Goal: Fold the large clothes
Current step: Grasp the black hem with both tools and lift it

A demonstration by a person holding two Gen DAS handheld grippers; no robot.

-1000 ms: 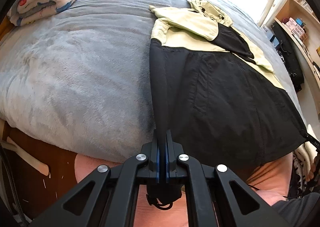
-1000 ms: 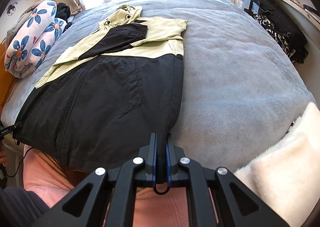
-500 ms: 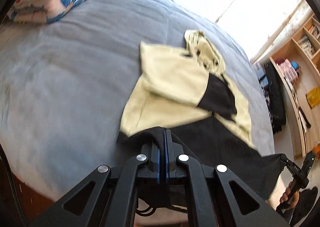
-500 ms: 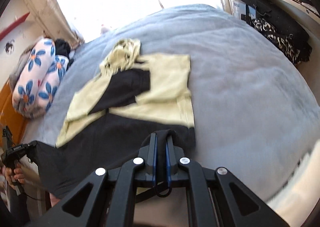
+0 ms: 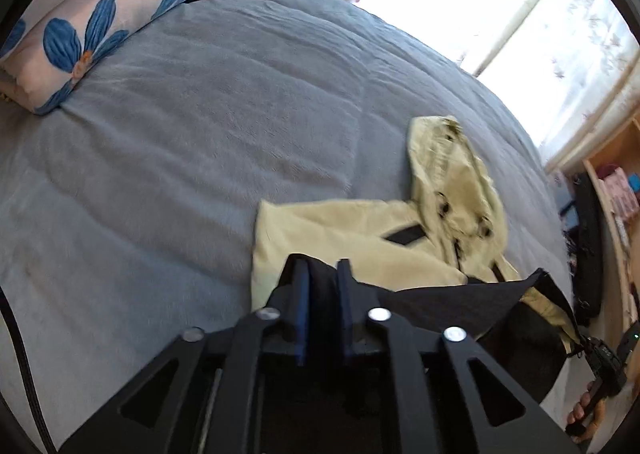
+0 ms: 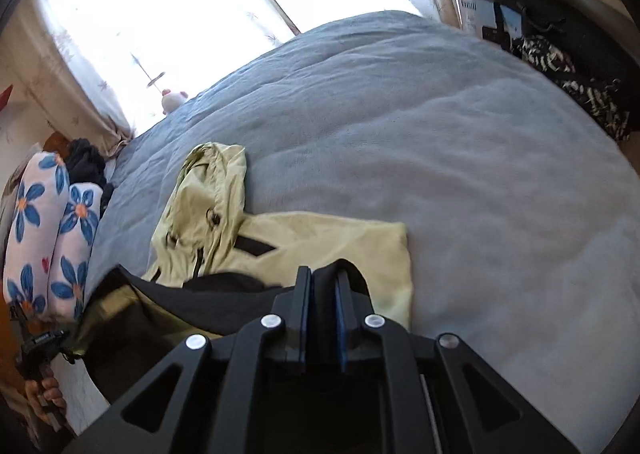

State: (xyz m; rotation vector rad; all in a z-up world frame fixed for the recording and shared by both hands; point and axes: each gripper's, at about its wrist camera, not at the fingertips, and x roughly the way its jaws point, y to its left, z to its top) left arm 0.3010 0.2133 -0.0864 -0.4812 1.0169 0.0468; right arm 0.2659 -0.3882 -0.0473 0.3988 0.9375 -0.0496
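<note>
— Where's the jacket (image 5: 360, 230)?
— Lower centre, on the grey bed (image 5: 200, 134), black hem lifted over its yellow top.
— The tongs?
— Left tongs (image 5: 323, 274) and right tongs (image 6: 322, 278) each clenched on hem fabric.

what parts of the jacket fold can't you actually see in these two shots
- Left wrist view: the black hem near the left gripper is hidden behind the jaws.
- Right wrist view: the right gripper body hides the lower jacket.
- Both views: motion blur smears the hood details.
- The folded-in sleeves lie covered by the raised black panel.
</note>
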